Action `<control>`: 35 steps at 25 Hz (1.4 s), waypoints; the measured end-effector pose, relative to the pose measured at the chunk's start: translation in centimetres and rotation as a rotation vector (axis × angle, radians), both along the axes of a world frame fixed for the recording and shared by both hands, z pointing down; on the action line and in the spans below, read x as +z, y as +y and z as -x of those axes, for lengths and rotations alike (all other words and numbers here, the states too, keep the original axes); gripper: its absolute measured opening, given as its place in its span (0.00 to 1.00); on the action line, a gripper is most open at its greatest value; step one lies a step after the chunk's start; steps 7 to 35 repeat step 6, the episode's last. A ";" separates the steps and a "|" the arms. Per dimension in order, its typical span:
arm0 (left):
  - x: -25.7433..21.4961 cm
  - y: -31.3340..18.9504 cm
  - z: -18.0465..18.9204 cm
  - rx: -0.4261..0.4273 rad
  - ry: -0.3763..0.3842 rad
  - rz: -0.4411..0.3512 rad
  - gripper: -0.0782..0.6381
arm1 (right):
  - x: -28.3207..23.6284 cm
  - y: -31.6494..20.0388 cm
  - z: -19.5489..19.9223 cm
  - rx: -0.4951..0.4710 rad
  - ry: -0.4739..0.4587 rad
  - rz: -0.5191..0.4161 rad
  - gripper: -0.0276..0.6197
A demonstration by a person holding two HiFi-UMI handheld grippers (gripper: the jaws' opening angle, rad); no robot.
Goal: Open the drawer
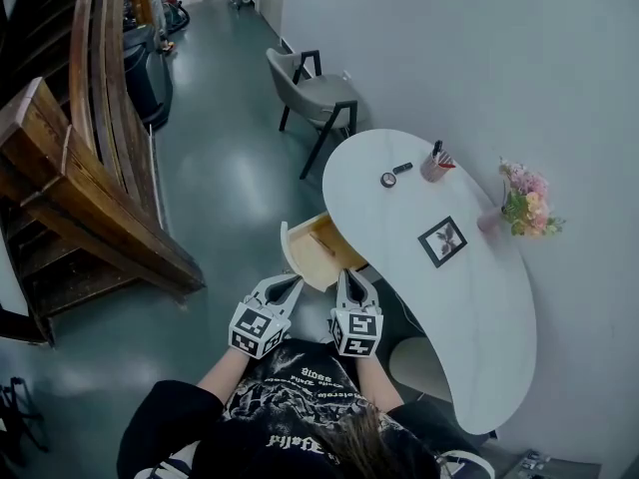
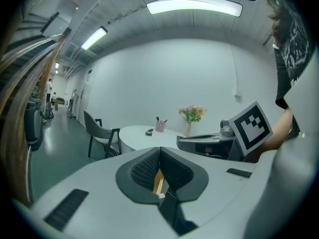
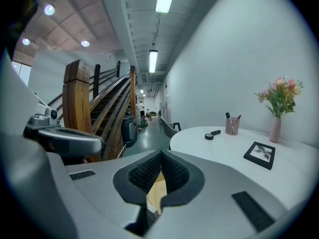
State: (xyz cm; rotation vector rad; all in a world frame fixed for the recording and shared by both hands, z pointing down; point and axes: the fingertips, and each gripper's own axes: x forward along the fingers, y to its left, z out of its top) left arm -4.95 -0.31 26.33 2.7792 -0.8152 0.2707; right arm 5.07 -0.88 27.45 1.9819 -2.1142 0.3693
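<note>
a: which step are you on?

b: judging by how things lie, the opening looks done. the drawer (image 1: 318, 252) stands pulled out from under the table (image 1: 469, 297), on its left edge in the head view, with its inside open to the ceiling.

a: what are your tools doing?

b: i hold both in front of my chest, side by side, tips toward the drawer. the left gripper (image 1: 294, 283) has its jaws pressed together with nothing between them. the right gripper (image 1: 351, 275) is the same, pads meeting at the tips and empty. both tips sit just beside the drawer's near end. i cannot tell whether either one touches it, and neither pinches it.

a: so what does the next move call for?

b: probably very little. if the drawer must come out further, i would need to spread one pair of jaws, set them on the front panel's edge, and pull straight along the slide, not sideways. otherwise i think i only need to draw my hands back clear of it.

a: how does the drawer look?

b: a shallow box of pale wood with a lighter front panel facing the floor side. one thin stick-like thing lies inside, too small to name.
</note>
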 end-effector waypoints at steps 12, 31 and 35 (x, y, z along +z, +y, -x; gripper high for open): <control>0.5 1.3 -0.3 -0.003 0.010 0.033 0.14 | 0.5 1.4 -0.2 -0.017 0.015 0.036 0.08; 0.5 1.3 -0.3 -0.003 0.010 0.033 0.14 | 0.5 1.4 -0.2 -0.017 0.015 0.036 0.08; 0.5 1.3 -0.3 -0.003 0.010 0.033 0.14 | 0.5 1.4 -0.2 -0.017 0.015 0.036 0.08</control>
